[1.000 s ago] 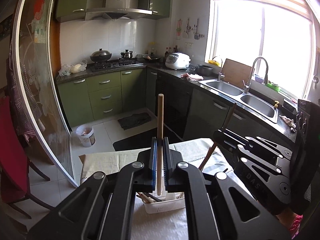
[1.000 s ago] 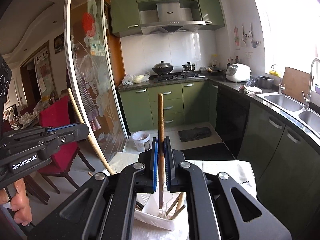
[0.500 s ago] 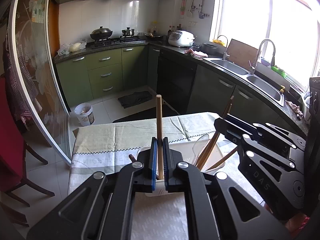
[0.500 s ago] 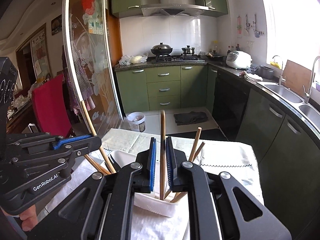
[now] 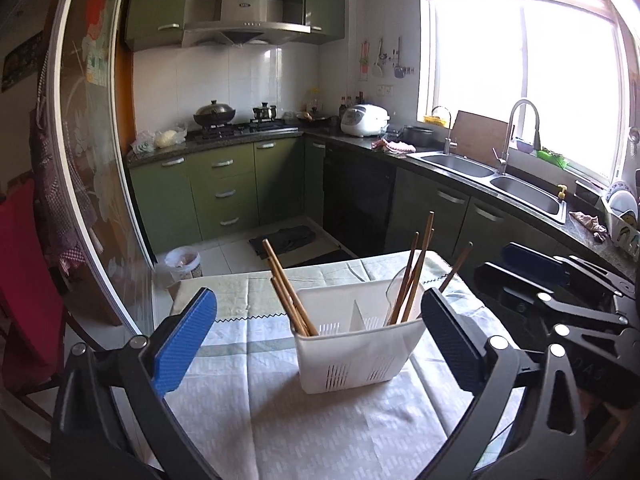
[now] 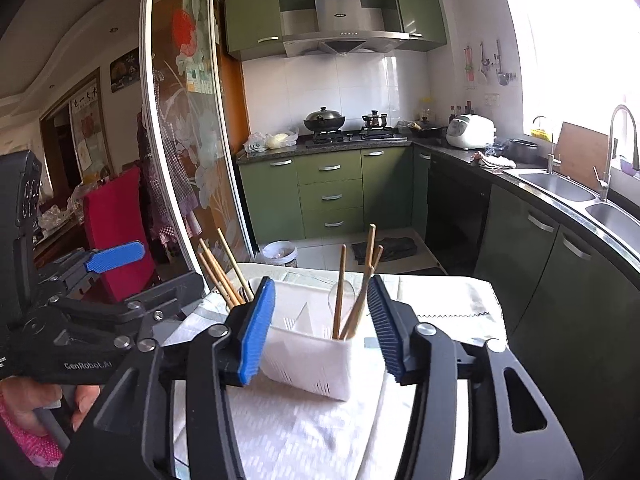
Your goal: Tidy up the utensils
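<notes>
A white plastic utensil holder point(image 5: 352, 344) with two compartments stands on the cloth-covered table point(image 5: 304, 420); it also shows in the right wrist view point(image 6: 312, 356). Several wooden chopsticks point(image 5: 286, 296) lean in its left compartment, and several more chopsticks point(image 5: 414, 268) with a clear spoon stand in its right one. My left gripper point(image 5: 318, 338) is open and empty, just in front of the holder. My right gripper point(image 6: 320, 332) is open and empty, close in front of the holder's right compartment point(image 6: 352, 300).
The right gripper's body point(image 5: 568, 312) sits at the table's right side in the left wrist view. A glass sliding door point(image 5: 92, 184) and a red chair point(image 6: 116, 232) stand to the left. Green cabinets point(image 5: 224, 192) and a sink counter point(image 5: 500, 176) lie beyond.
Both grippers were each shut on a chopstick above the holder. Both have opened and drawn back, and those chopsticks now stand in the holder.
</notes>
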Demonstrator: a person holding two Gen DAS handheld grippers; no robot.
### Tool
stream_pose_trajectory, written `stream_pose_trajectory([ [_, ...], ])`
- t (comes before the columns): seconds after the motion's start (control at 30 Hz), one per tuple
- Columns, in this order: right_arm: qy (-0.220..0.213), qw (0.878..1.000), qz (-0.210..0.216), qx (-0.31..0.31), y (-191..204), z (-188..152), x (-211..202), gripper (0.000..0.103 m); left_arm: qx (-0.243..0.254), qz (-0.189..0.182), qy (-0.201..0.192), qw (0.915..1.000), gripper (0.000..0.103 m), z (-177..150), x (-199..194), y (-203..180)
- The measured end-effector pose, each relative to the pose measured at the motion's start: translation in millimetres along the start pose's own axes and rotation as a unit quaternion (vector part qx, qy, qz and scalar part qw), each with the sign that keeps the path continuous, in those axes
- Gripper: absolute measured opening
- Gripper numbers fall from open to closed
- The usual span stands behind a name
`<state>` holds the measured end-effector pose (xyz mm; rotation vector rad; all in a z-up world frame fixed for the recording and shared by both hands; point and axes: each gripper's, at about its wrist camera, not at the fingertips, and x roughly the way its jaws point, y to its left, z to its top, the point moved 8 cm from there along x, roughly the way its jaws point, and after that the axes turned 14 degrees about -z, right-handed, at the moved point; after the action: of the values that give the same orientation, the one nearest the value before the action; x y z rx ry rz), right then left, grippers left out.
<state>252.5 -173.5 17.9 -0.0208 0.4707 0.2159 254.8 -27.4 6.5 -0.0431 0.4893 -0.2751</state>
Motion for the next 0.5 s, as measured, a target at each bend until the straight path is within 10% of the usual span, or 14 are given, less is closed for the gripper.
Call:
stream_pose_trajectory([
  [0.17, -0.007, 1.000, 0.005, 0.015, -23.0, -46.1, -47.3, 0.099, -0.014, 0.015, -0.011, 0.9997, 0.097, -45.9, -37.9, -9.3],
  [0.5, -0.061, 0.998, -0.008, 0.014, -33.1, -105.4, -135.8, 0.099, -0.016, 0.063, -0.042, 0.9970, 0.097, -90.6, -127.4, -25.8],
])
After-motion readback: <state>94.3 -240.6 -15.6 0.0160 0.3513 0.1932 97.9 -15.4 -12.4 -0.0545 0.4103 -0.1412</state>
